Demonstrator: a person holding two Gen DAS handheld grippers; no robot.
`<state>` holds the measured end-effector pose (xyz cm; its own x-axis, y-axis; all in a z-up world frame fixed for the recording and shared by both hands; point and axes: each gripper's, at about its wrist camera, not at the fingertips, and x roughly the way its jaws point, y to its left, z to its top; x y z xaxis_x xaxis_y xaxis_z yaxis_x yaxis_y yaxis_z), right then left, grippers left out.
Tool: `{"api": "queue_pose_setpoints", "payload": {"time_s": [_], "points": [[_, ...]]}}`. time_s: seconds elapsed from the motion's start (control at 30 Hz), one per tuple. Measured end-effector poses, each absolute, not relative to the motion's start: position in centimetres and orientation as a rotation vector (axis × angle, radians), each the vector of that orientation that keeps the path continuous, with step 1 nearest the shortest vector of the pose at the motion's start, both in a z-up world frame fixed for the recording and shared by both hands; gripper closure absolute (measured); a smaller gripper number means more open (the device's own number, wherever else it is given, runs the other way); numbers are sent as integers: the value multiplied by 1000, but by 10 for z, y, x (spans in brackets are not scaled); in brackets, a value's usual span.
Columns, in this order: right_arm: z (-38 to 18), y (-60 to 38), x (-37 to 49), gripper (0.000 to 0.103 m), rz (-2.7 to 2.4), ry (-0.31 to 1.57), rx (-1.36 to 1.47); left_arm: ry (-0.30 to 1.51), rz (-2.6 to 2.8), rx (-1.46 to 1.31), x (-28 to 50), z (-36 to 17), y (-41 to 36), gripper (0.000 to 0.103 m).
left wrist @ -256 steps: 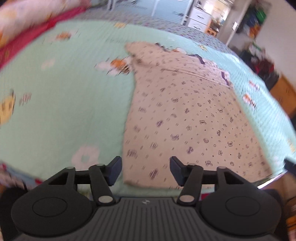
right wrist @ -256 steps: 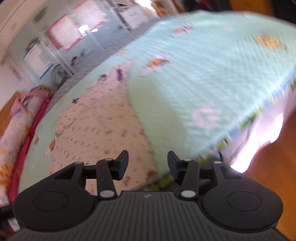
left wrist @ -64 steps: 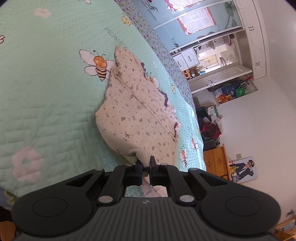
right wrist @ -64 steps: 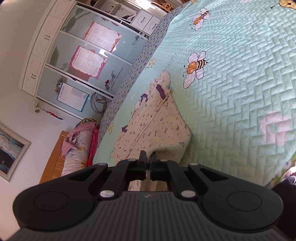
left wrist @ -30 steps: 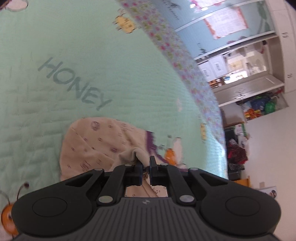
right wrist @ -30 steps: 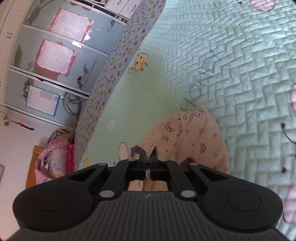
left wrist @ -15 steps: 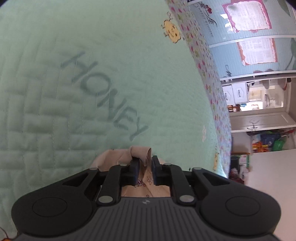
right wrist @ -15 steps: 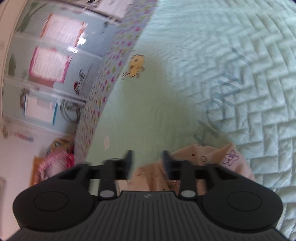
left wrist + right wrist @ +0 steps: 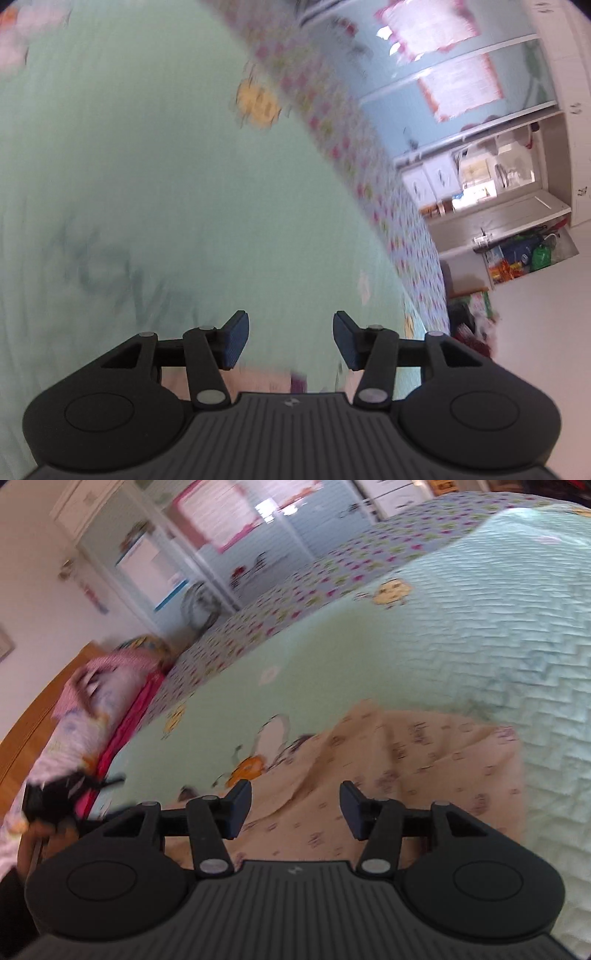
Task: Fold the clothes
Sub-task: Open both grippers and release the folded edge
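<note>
- Cream printed cotton, that's the garment (image 9: 424, 775), lying on the mint quilted bedspread (image 9: 498, 609) just ahead of the right gripper (image 9: 295, 808), soft ridges running across it.
- Right gripper's tongs stand wide apart, nothing between them, hovering over the near part of the cloth.
- Left gripper (image 9: 291, 341) likewise spread, empty; only a blurred pale strip of the garment (image 9: 266, 380) peeks out under its tongs, mint bedspread (image 9: 147, 166) filling the view beyond.
- How far along? The far edge looks rounded and thick, like a doubled layer, so I'd judge at least one fold is in; motion blur keeps me from counting layers.
- Creases and a lumpy left side suggest it isn't a neat packet, so smoothing or another fold may remain.
- Textures: thin, limp fabric with small dark motifs and a purple trim; the quilt is padded, herringbone-stitched, printed with bees, with a floral border (image 9: 295, 590).
</note>
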<state>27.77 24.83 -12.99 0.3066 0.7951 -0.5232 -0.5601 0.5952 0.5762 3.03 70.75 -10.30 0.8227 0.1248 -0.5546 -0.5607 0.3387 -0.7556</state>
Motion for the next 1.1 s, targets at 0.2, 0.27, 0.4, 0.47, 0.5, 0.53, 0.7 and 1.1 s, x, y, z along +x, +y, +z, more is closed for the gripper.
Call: {"api": "queue_pose_setpoints", "payload": {"time_s": [0.2, 0.27, 0.4, 0.47, 0.5, 0.53, 0.7, 1.1], "points": [[-130, 278, 246, 47, 1006, 866, 205, 457, 400, -1011, -14, -100, 670, 51], [-129, 287, 232, 47, 1040, 851, 165, 459, 397, -979, -41, -110, 648, 51], [-126, 322, 193, 47, 1102, 736, -76, 415, 389, -875, -81, -122, 607, 51], [-125, 341, 178, 47, 1120, 693, -175, 411, 384, -821, -85, -127, 592, 51], [-124, 349, 175, 47, 1142, 698, -171, 411, 373, -808, -84, -131, 588, 51], [-122, 357, 172, 47, 1164, 703, -167, 414, 364, -791, -81, -136, 585, 51], [-124, 399, 164, 47, 1232, 794, -48, 321, 253, -774, -79, -156, 587, 51], [-136, 434, 219, 48, 1058, 910, 113, 203, 106, -862, -80, -185, 592, 49]]}}
